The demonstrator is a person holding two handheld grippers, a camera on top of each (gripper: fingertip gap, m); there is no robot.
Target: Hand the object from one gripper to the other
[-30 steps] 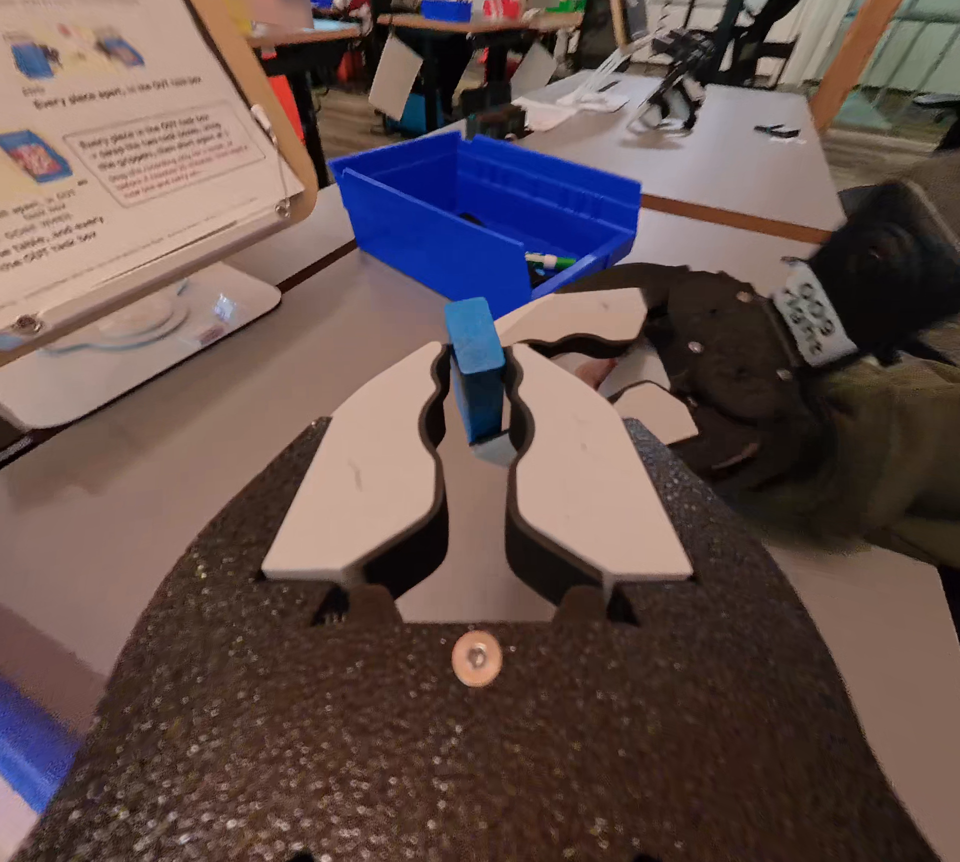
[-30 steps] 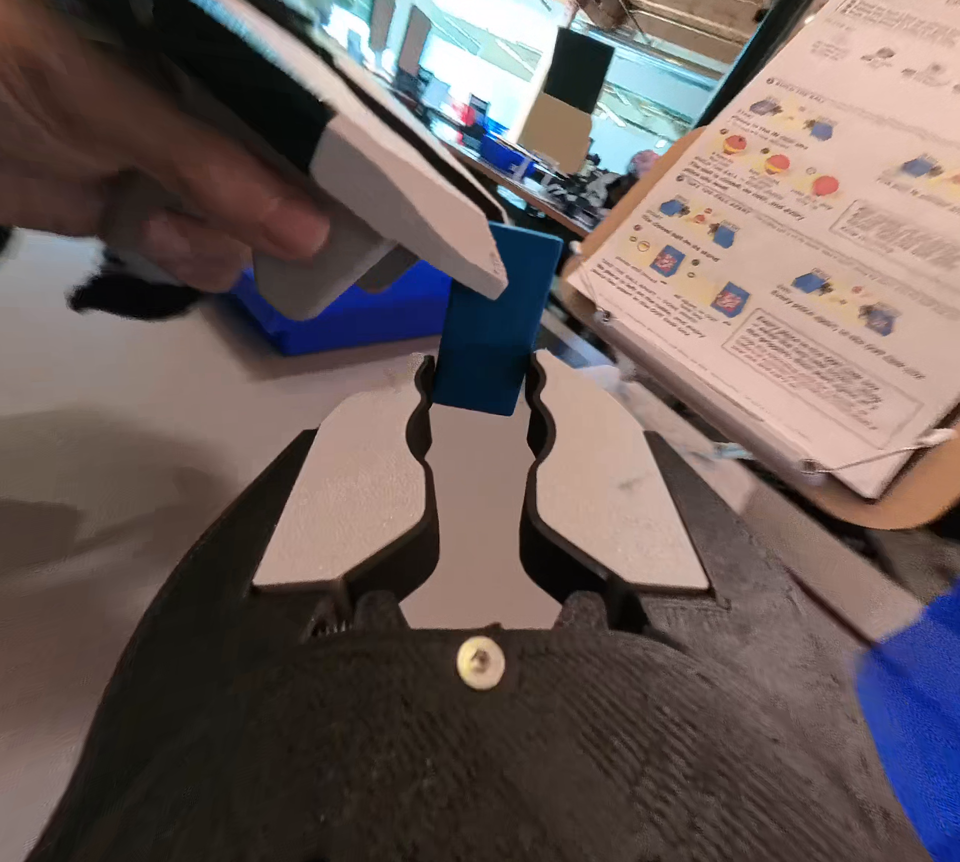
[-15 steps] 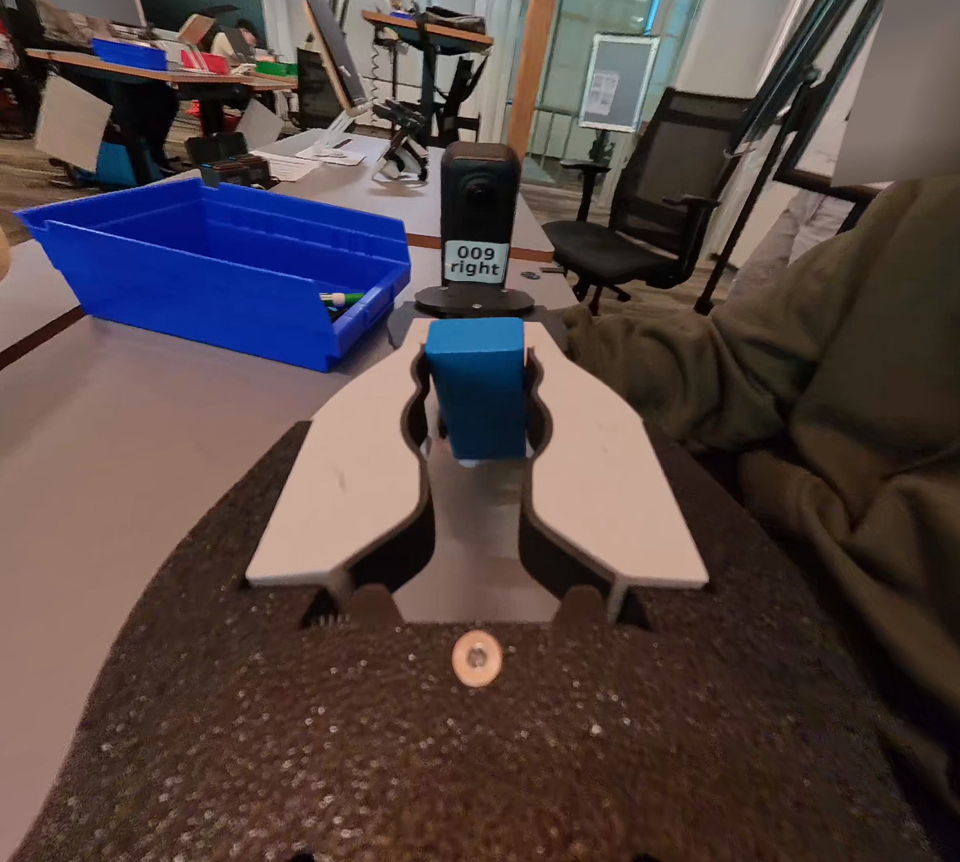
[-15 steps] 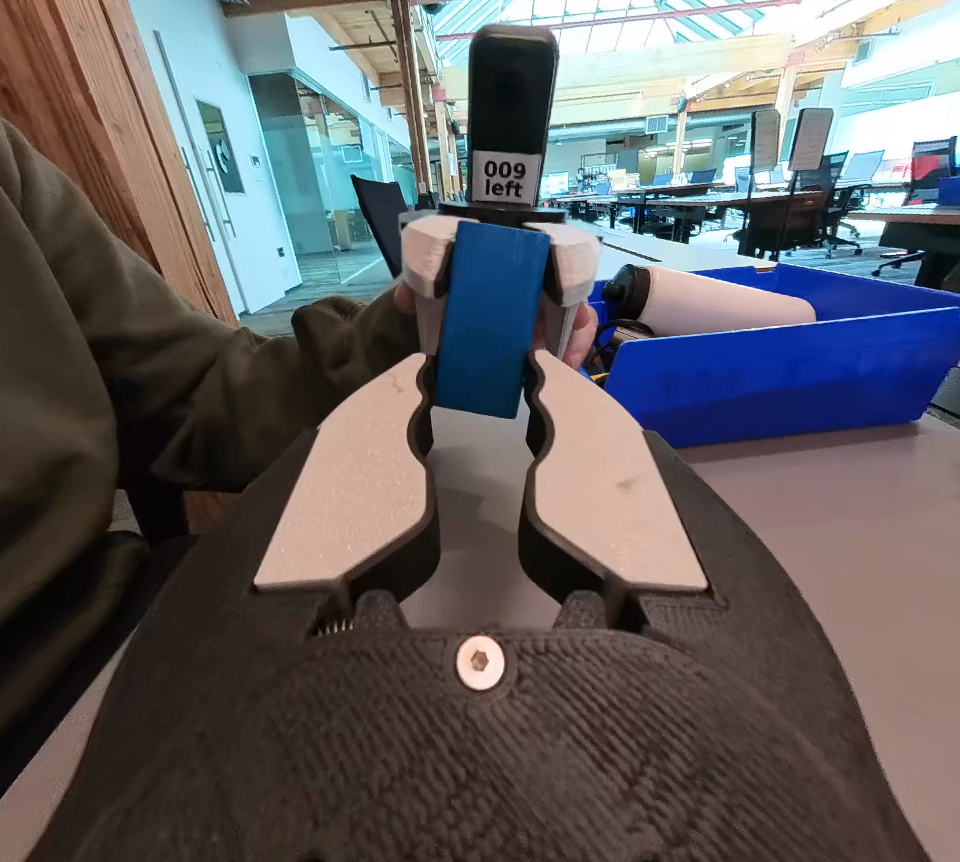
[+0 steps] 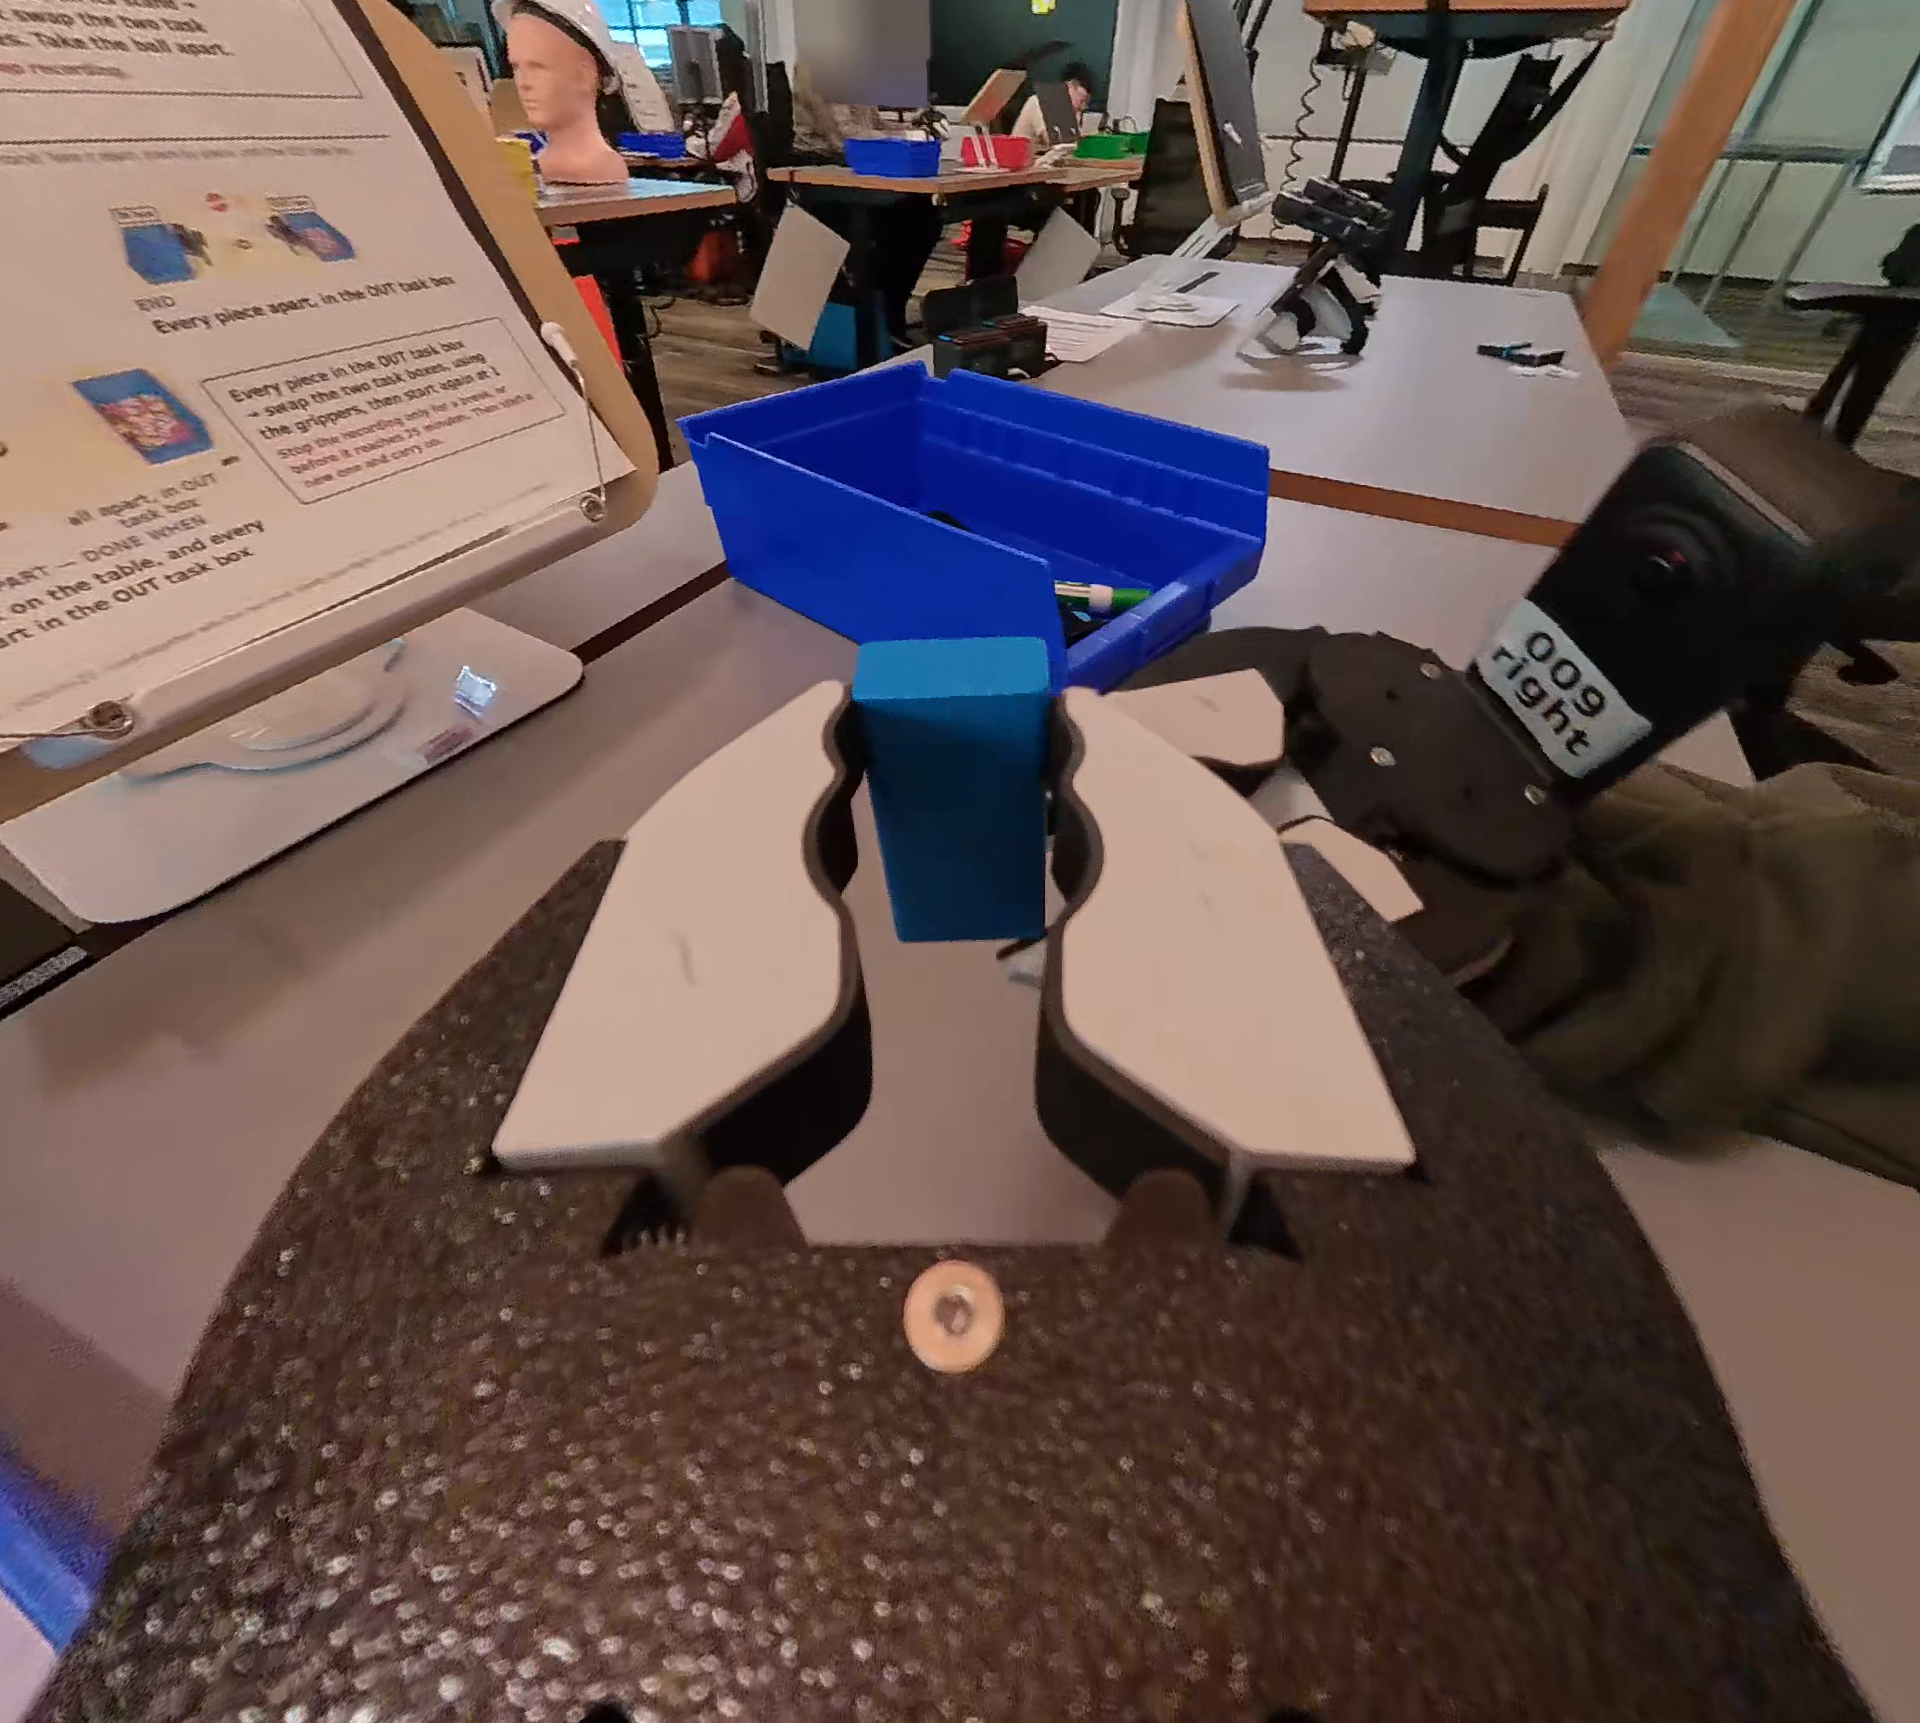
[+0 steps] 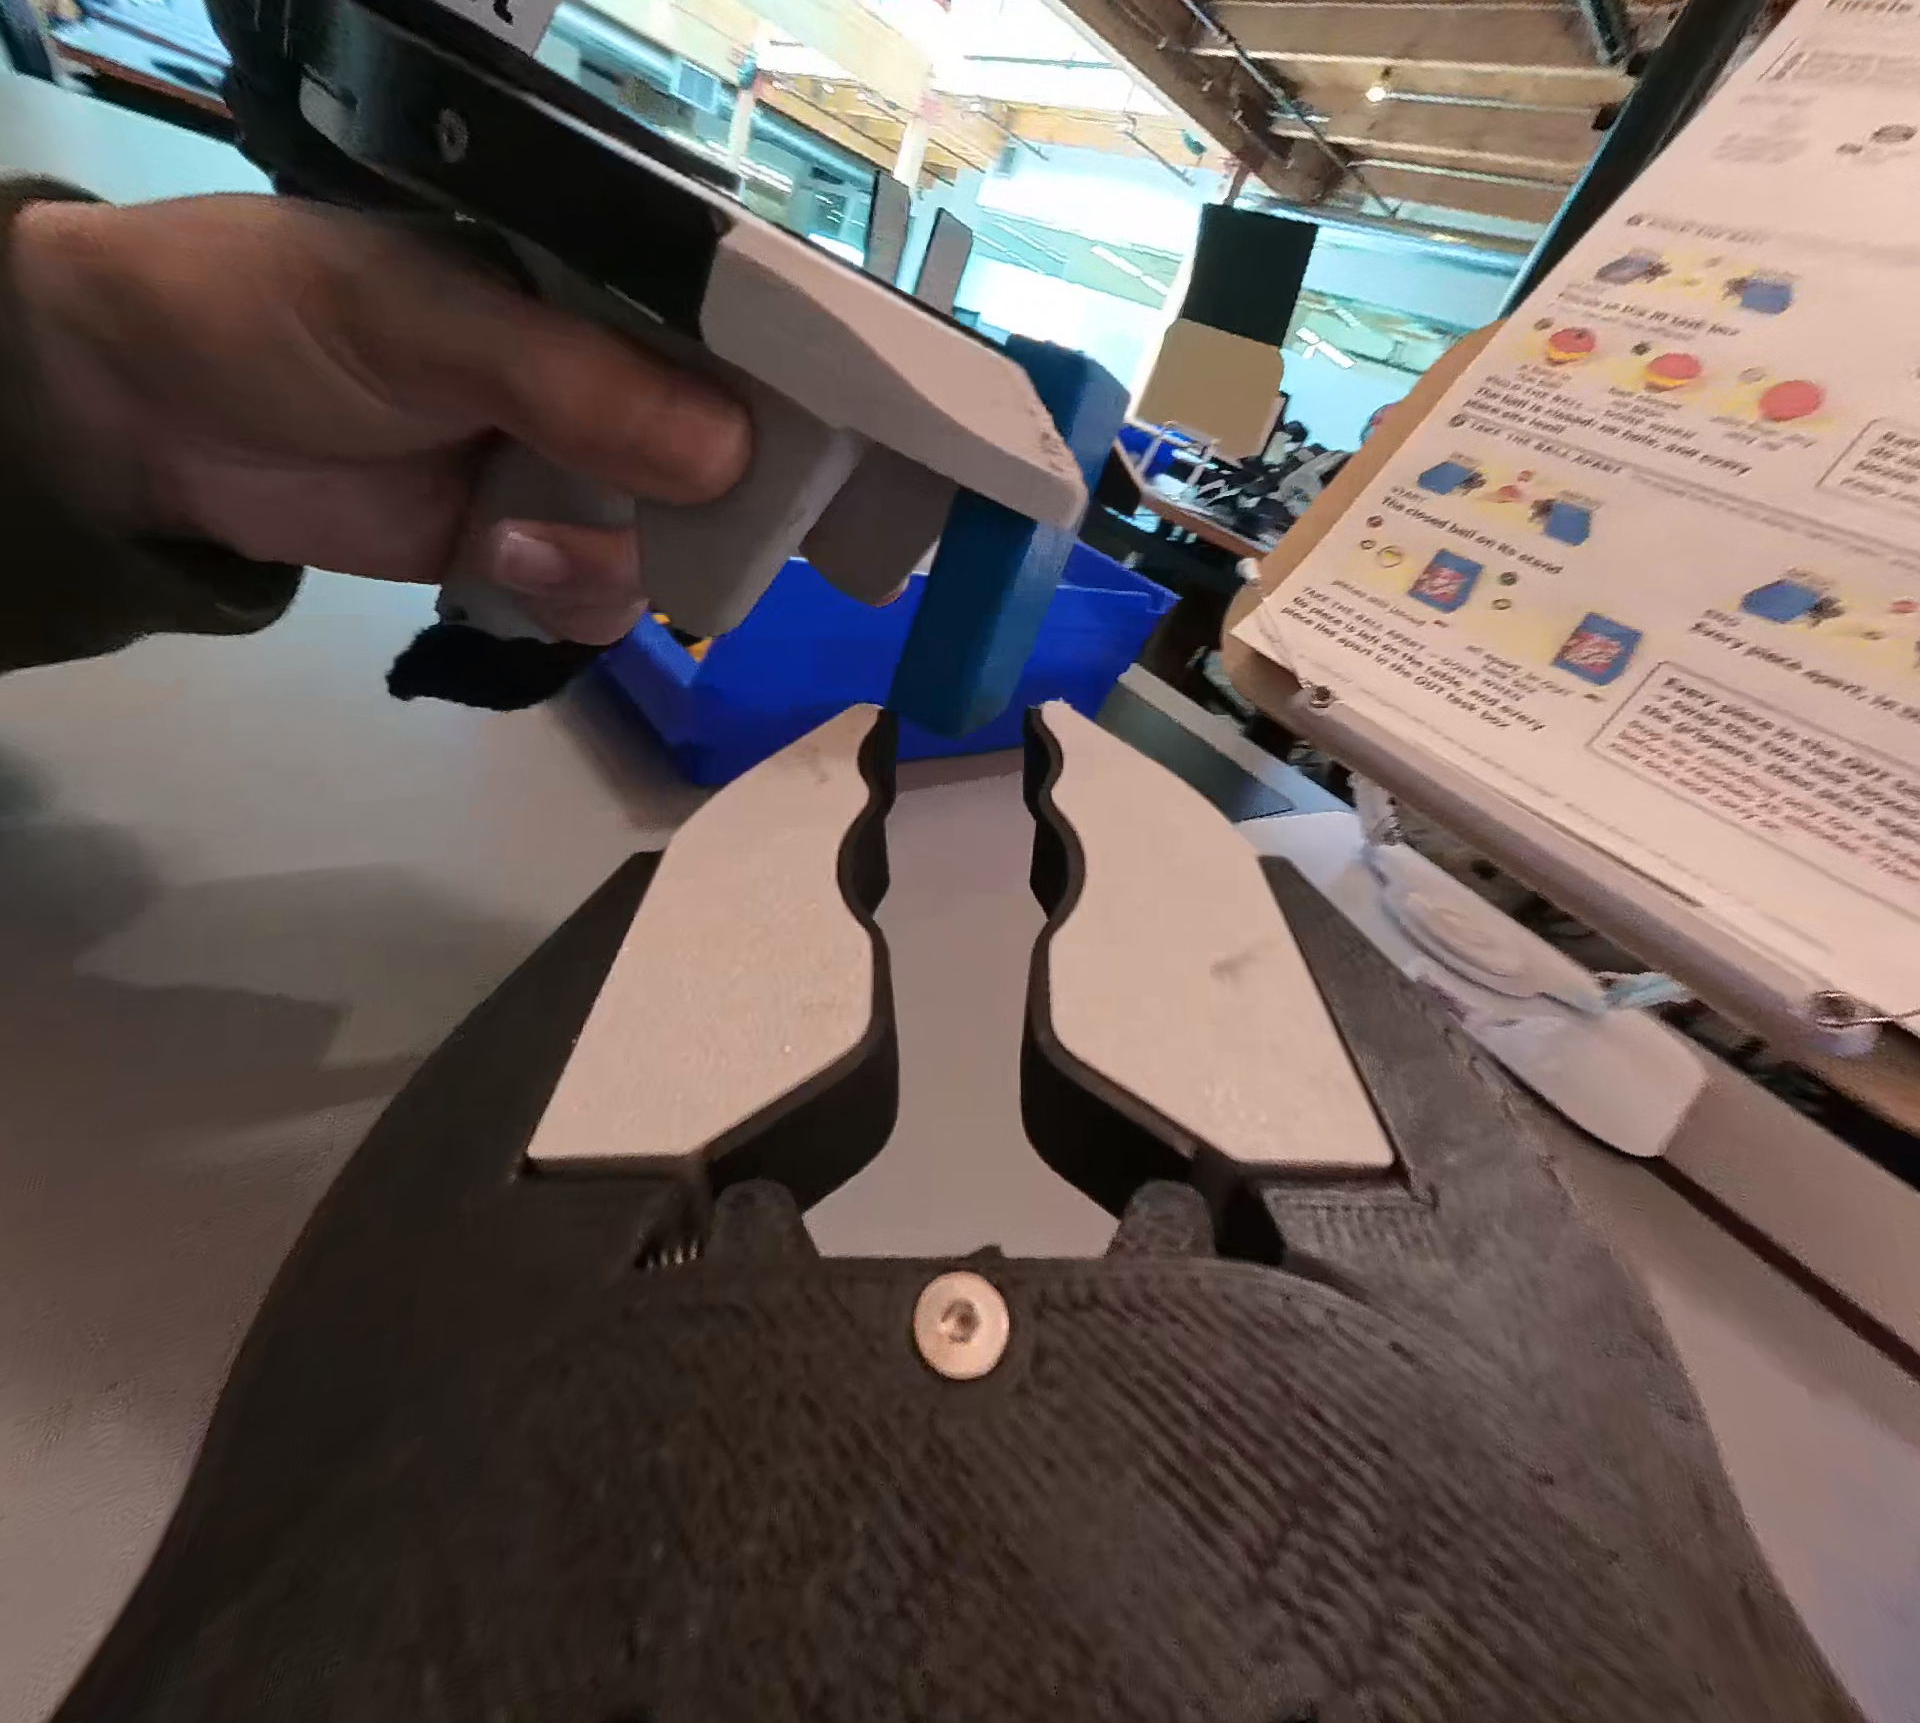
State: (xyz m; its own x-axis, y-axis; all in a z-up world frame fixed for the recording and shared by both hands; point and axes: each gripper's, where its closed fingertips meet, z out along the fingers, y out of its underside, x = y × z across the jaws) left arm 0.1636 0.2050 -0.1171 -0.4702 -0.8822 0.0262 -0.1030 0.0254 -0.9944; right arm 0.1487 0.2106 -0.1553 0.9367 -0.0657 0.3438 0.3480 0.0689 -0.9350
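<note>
Blue bin [image 5: 935, 520], instr. sheet [image 5: 208, 302]

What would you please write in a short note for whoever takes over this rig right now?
Left gripper: shut on the blue block, which stands upright between its fingers, held above the table.
Right gripper: open, nothing between its fingers; its tips sit just below the block's lower end.
Blue bin: on the table behind the grippers.
Done: the block is in one gripper only, the left.
Left: if the left was the receiver, just draw the grippers apart; otherwise close the right on the block and release the left.
</note>
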